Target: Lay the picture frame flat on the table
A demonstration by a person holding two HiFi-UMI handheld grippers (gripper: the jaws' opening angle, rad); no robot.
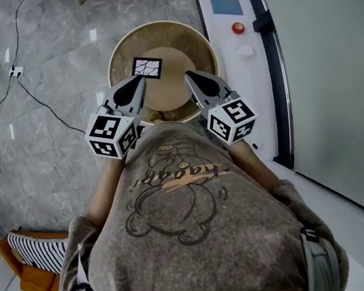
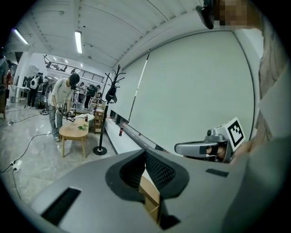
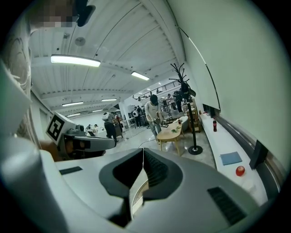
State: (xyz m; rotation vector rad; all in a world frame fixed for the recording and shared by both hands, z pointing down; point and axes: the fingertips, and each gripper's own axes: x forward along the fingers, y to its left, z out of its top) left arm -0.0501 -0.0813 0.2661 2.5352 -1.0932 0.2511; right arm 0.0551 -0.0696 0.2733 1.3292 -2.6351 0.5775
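1. The left gripper (image 1: pixel 139 79) is held in front of the person's chest on a bent, bare forearm, with its marker cube (image 1: pixel 111 133) nearest the body. It points away from the person over the near part of the round table (image 1: pixel 156 25), and its tip is angled inward toward the other gripper. In the left gripper view it points only a little below level. Its jaws are pressed together at the tip with nothing gripped, and only the table's wood shows through the gap lower down.
2. The picture frame (image 1: pixel 147 67) is on the round table, just past the two gripper tips and between them, slightly nearer the left one and touching neither. It has a dark border, and its pale, crack-patterned face shows to the head view. I cannot tell whether it lies fully flat or leans.
3. The table top has a raised rim, like a shallow tray, and the frame sits on the paler inner disc.
4. The right gripper (image 1: pixel 189 76) mirrors the left, with its cube (image 1: pixel 231 120) close to the chest and its tip angled inward. Its jaws are closed and empty.
5. To the right runs a white ledge (image 1: pixel 229 52) holding a blue pad (image 1: pixel 225 4) and a small red round thing (image 1: pixel 238 27), well apart from the table.
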